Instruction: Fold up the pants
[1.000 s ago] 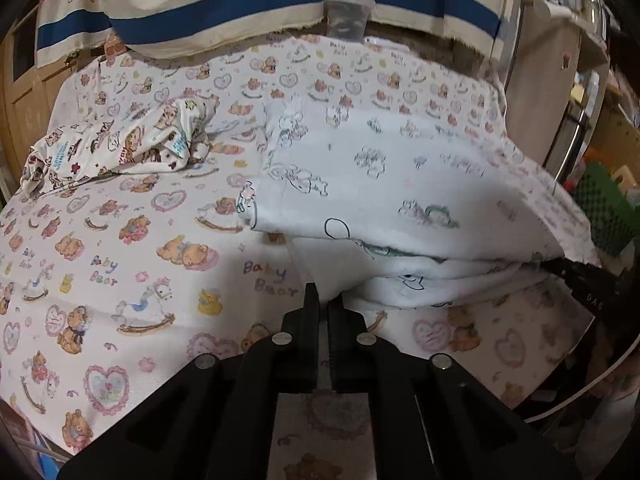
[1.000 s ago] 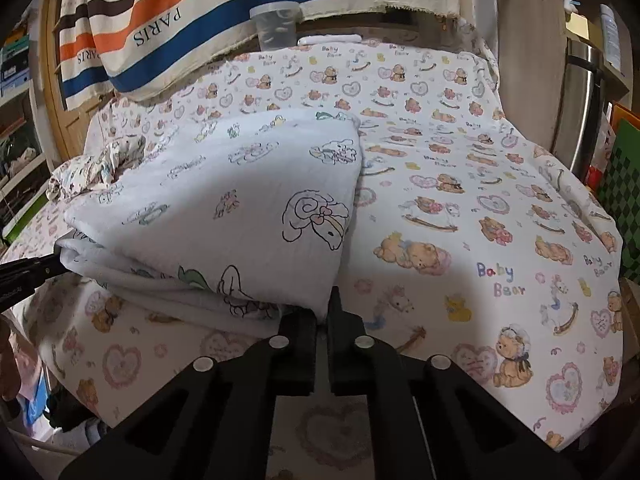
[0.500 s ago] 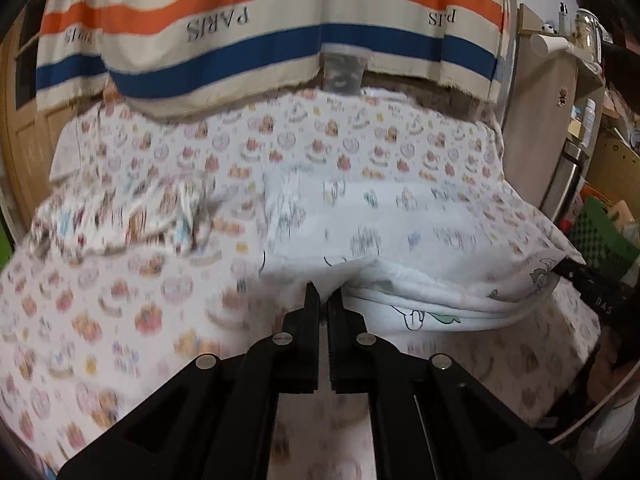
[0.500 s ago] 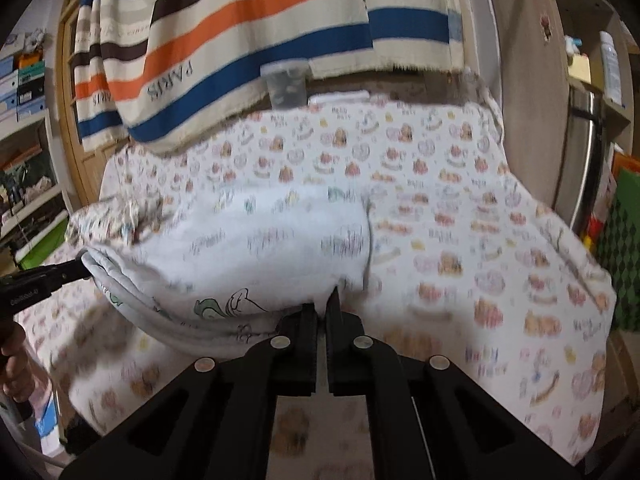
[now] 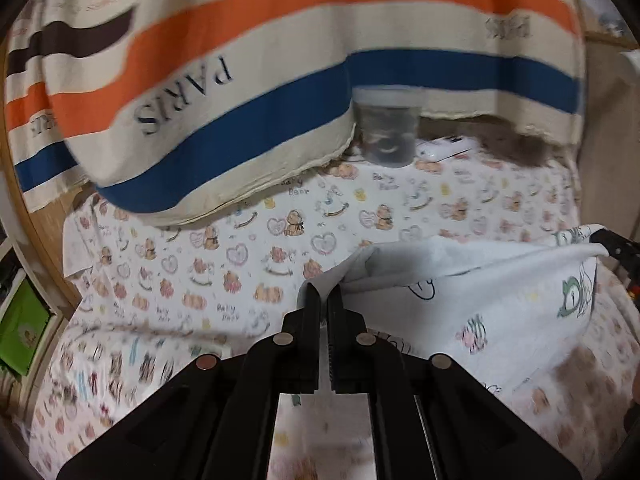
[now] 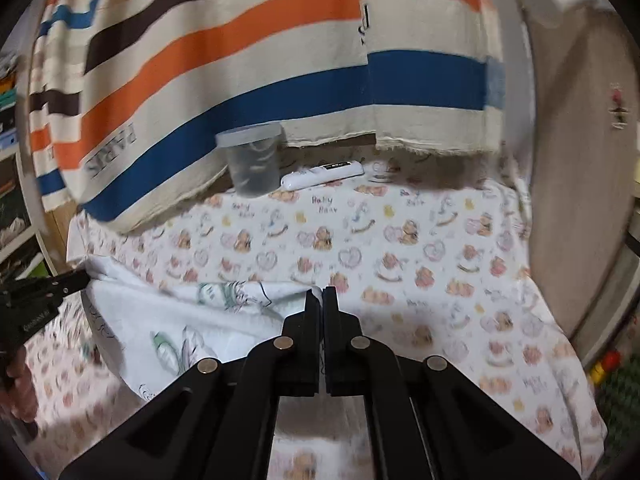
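The white pants with cartoon prints (image 5: 480, 280) hang stretched between my two grippers, lifted above the bear-print bed sheet (image 5: 248, 264). My left gripper (image 5: 323, 292) is shut on one corner of the cloth. My right gripper (image 6: 322, 294) is shut on the other corner, with the pants (image 6: 180, 320) draping down to its left. Each gripper shows at the far edge of the other's view: the right gripper (image 5: 616, 246) and the left gripper (image 6: 60, 284). Both views are motion-blurred.
A striped "PARIS" cloth (image 5: 280, 80) hangs behind the bed. A clear plastic cup (image 6: 252, 164) and a white remote-like stick (image 6: 322, 174) sit at the bed's far edge. A wooden cabinet (image 6: 580, 160) stands to the right, and shelves (image 5: 24, 320) to the left.
Both grippers have risen and carried the folded pants up off the sheet and toward the far side of the bed. The patterned garment on the left has left the view.
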